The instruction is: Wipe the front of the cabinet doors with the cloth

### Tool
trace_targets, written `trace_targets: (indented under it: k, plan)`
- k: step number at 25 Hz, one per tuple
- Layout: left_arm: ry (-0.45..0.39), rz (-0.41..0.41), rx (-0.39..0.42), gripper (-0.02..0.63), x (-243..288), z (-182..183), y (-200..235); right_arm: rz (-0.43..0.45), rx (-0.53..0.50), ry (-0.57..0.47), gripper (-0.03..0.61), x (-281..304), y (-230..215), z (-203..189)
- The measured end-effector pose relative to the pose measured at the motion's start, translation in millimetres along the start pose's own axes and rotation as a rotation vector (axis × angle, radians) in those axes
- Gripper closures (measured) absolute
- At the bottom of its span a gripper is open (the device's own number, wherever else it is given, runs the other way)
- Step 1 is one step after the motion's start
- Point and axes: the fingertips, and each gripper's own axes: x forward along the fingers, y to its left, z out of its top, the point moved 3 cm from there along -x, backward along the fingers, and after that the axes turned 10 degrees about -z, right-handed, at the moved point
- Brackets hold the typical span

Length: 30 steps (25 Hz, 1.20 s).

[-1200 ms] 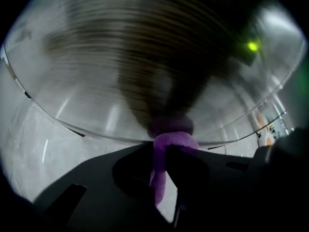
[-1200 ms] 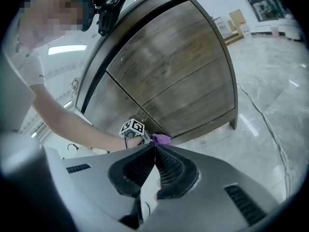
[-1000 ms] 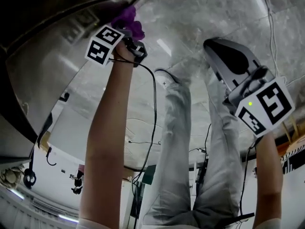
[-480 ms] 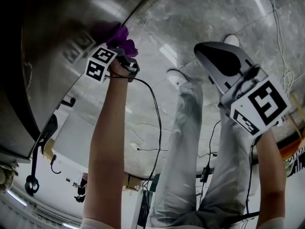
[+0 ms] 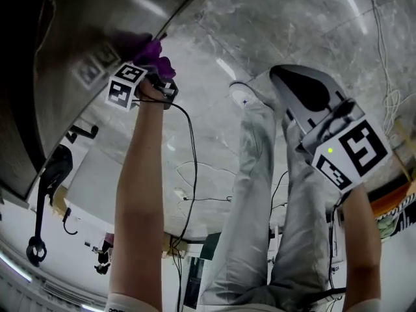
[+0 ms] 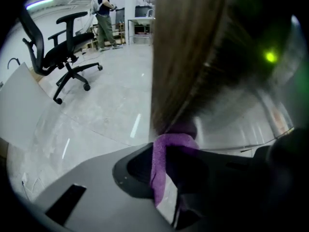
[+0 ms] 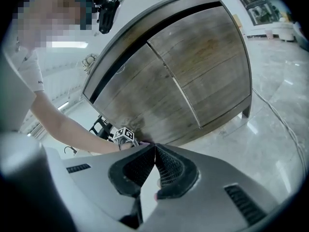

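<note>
A purple cloth (image 5: 151,49) is clamped in my left gripper (image 5: 156,70), which is shut on it and presses it against the low part of the dark wooden cabinet door (image 5: 71,38). In the left gripper view the cloth (image 6: 161,170) sticks up between the jaws, its top touching the door (image 6: 193,57). My right gripper (image 5: 286,80) hangs apart at the right, over the floor. In the right gripper view the right gripper (image 7: 155,147) is shut with nothing in it, facing the cabinet's two doors (image 7: 193,76).
The person's legs in light trousers (image 5: 250,194) and a shoe (image 5: 242,97) stand on the marble floor (image 5: 312,25), with a black cable (image 5: 188,174) trailing there. An office chair (image 6: 63,47) and a distant person (image 6: 104,11) are behind, left of the cabinet.
My left gripper has slid the cloth leftward along the door front. The right gripper has stayed about where it was, still shut.
</note>
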Motion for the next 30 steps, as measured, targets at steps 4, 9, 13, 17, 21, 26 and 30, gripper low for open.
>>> trace_targets:
  k: [4, 9, 13, 17, 21, 26, 30]
  plan:
    - [-0.087, 0.044, -0.079, 0.561, -26.8, 8.1, 24.2, 0.039, -0.058, 0.022, 0.552, -13.2, 10.7, 2.6]
    - [-0.192, 0.066, -0.127, 0.561, -64.2, 23.4, 37.5, 0.061, -0.119, 0.023, 0.552, -27.6, 0.2, 15.3]
    - [-0.240, 0.027, -0.113, 0.561, -114.5, 31.3, 35.7, 0.082, -0.158, 0.018, 0.552, -48.7, 9.3, 28.3]
    - [-0.300, -0.096, 0.019, 0.561, -167.9, 45.5, -3.0, 0.103, -0.206, 0.023, 0.552, -72.7, 14.1, 30.9]
    - [-0.401, -0.175, 0.047, 0.561, -223.3, 73.0, -34.3, 0.113, -0.250, 0.046, 0.552, -97.5, 19.6, 26.3]
    - [-0.548, -0.264, 0.045, 0.561, -299.9, 106.5, -66.6, 0.111, -0.300, 0.022, 0.552, -135.2, 38.8, 52.8]
    - [-0.617, -0.358, 0.242, 0.561, -375.0, 125.2, -98.4, 0.121, -0.351, -0.020, 0.552, -178.1, 64.7, 81.6]
